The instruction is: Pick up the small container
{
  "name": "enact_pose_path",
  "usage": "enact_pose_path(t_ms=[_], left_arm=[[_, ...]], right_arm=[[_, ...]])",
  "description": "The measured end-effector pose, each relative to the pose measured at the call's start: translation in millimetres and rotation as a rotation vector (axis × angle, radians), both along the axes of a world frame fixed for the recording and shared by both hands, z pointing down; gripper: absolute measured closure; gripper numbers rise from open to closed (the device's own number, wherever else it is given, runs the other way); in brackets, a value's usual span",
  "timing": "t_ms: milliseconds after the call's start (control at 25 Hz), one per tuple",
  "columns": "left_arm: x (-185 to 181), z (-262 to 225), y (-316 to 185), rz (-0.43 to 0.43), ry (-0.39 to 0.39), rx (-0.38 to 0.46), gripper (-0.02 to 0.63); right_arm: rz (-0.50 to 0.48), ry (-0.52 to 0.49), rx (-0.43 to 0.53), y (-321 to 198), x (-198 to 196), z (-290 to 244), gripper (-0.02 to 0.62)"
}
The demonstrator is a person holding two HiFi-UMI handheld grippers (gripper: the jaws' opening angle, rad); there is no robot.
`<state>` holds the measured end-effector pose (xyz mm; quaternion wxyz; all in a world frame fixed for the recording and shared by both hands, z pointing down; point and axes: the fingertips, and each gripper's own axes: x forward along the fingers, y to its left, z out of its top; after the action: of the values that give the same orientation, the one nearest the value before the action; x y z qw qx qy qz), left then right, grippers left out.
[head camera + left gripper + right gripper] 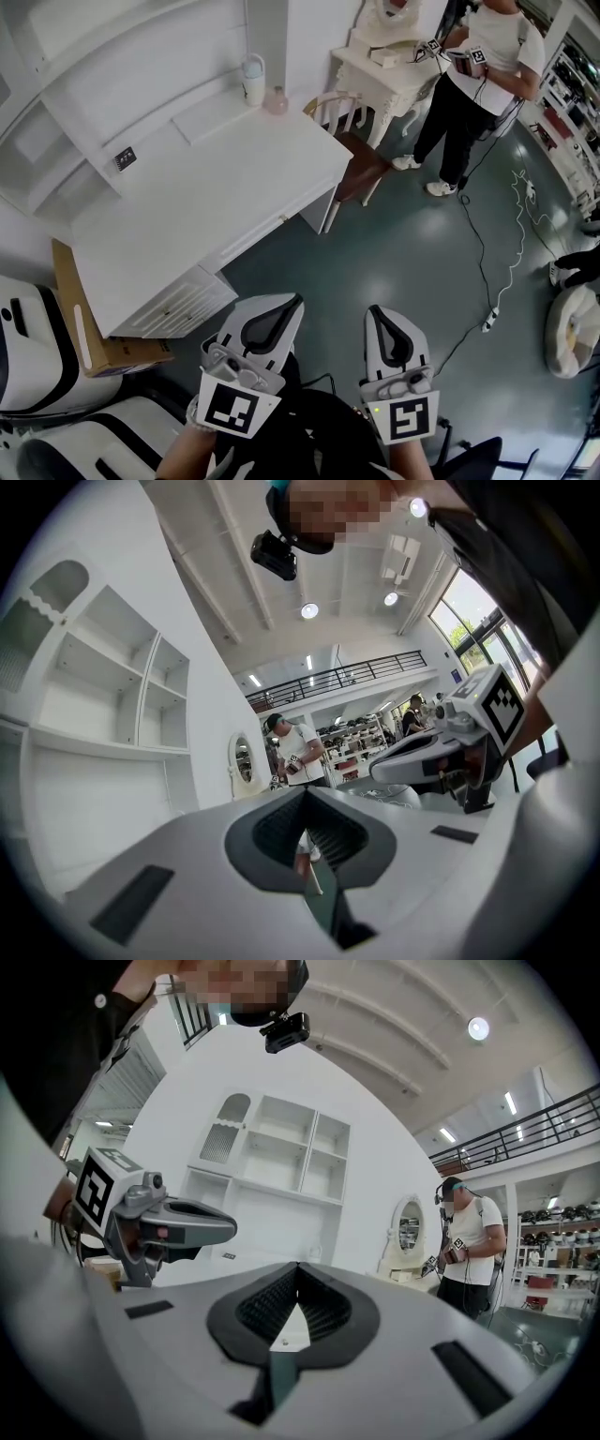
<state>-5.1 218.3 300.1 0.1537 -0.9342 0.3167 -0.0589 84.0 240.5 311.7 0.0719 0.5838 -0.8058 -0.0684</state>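
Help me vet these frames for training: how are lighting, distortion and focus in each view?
Head view: even light, white desk nearly washed out, shelves bowed by the lens. Left gripper view: fisheye with dark corners, ceiling lights flaring, the shut left tongs soft up close. Right gripper view: same dark corners, one bright ceiling lamp, right tongs blurred.

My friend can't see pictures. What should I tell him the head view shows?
The left gripper and the right gripper, both shut and empty, are held low over a dark floor, pointing toward a white desk. At the desk's far edge stand a small white container and a pink jar; a chair sits beside it, and a person stands farther off.
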Motion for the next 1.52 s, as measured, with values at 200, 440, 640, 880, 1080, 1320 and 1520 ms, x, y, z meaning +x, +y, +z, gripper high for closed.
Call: enact_pose_path(t_ms=[200,440,640,880,1080,1320,1520], left_arm=[[3.3,-2.5,-42.9,0.026,0.012,0.005,0.604],[8.6,-2.8,-81.8,0.048,0.022,0.016,0.604],[5.3,0.4,-104.4,0.045,0.023,0.013,0.604],[-1.3,3.3,-118.1,0.019,0.024,0.000,0.604],[-7.2,5.5,-125.4,-0.008,0.022,-0.005,0.604],[-4.1,6.3,-139.7,-0.043,0.023,-0.005,0.604],[11.6,6.4,-158.5,-0.070,0.020,-0.004,0.604]], right_arm=[[0.027,0.012,0.003,-38.2,2.4,-2.2,0.595],[0.057,0.030,0.007,-73.7,9.5,-0.9,0.595],[0.062,0.032,0.011,-96.6,8.5,0.5,0.595],[0.031,0.040,-0.008,-111.0,1.6,4.8,0.595],[0.012,0.036,-0.014,-123.2,0.8,6.7,0.595],[-0.013,0.036,-0.014,-138.7,6.9,8.4,0.595],[-0.049,0.038,-0.016,-162.1,21.0,9.7,0.595]])
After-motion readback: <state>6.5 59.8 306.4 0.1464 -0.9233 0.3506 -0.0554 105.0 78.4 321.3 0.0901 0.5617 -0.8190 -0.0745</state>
